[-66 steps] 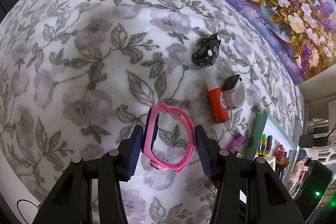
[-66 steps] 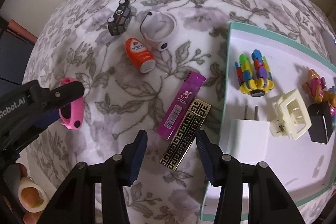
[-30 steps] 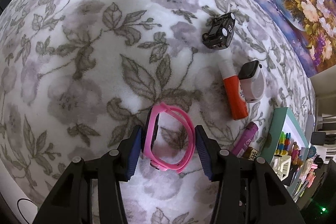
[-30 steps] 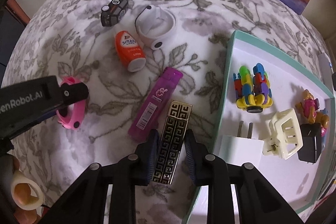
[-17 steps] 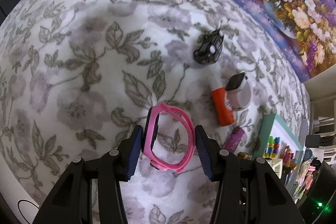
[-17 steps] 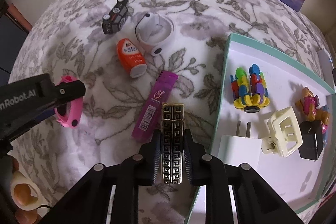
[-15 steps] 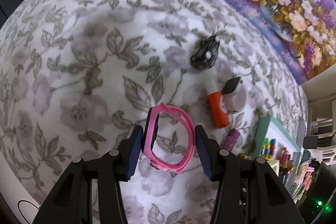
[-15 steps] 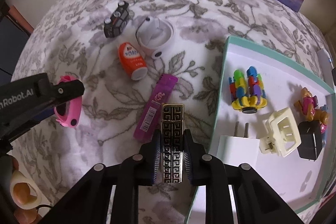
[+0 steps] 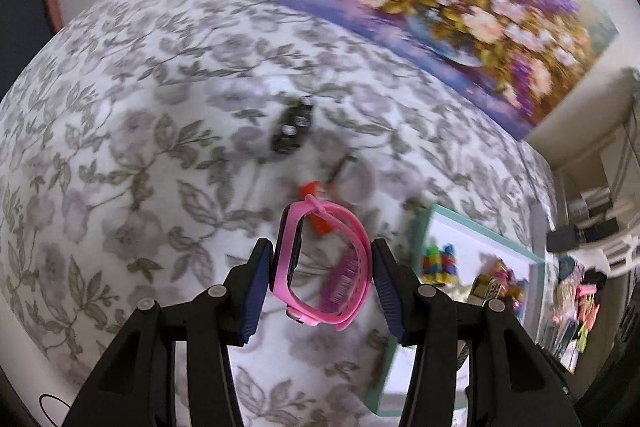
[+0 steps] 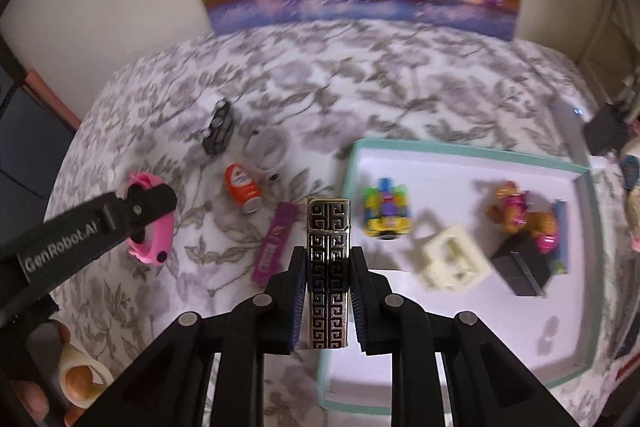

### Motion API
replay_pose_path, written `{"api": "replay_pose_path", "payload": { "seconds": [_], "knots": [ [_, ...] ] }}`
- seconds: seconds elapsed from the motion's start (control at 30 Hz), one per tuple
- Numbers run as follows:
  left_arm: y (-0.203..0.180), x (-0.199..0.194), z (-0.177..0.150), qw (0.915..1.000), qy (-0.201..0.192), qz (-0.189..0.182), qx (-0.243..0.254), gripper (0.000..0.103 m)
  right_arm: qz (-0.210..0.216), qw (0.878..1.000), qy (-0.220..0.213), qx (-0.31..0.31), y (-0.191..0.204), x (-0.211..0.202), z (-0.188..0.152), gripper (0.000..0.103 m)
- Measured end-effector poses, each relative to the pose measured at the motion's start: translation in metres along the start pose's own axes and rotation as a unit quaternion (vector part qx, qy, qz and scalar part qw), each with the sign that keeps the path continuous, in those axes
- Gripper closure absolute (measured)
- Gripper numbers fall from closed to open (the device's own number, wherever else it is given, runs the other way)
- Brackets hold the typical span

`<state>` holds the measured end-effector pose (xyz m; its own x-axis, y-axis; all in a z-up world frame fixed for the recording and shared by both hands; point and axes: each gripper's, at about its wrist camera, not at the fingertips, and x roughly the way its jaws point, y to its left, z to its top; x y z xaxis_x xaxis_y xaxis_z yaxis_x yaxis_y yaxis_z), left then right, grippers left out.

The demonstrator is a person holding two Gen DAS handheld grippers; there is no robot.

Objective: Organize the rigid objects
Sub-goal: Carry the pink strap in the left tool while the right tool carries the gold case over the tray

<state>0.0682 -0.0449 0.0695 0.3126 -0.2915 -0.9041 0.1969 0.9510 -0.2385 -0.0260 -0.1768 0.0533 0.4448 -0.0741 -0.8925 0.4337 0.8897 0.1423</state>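
Gripping a lighter (image 10: 329,273) tight in the right gripper (image 10: 329,301), long axis running straight out past the fingers, left gripper (image 9: 322,283) part-open around a watch (image 9: 320,267) (band edge-on).

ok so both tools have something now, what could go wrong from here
1. The pink band is a soft loop pinched across its width by the left tool; it could flex and slip out.
2. The black-and-gold lighter sticks out well past the right tool, so it might pivot or clip the teal tray rim.
3. The tray already holds toys and a cream clip; a drop could land on them.
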Motion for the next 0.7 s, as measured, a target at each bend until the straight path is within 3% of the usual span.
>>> {"api": "replay_pose_path", "payload": {
  "seconds": [0.4, 0.7],
  "knots": [
    [-0.077, 0.002, -0.035, 0.9946, 0.036, -0.049, 0.084, 0.051, -0.063, 0.993, -0.018, 0.093, -0.087, -0.03, -0.021, 0.081],
    [-0.125, 0.025, -0.07, 0.9846, 0.085, -0.054, 0.143, 0.051, -0.111, 0.982, -0.02, 0.154, -0.146, -0.032, -0.028, 0.081]
  ]
}}
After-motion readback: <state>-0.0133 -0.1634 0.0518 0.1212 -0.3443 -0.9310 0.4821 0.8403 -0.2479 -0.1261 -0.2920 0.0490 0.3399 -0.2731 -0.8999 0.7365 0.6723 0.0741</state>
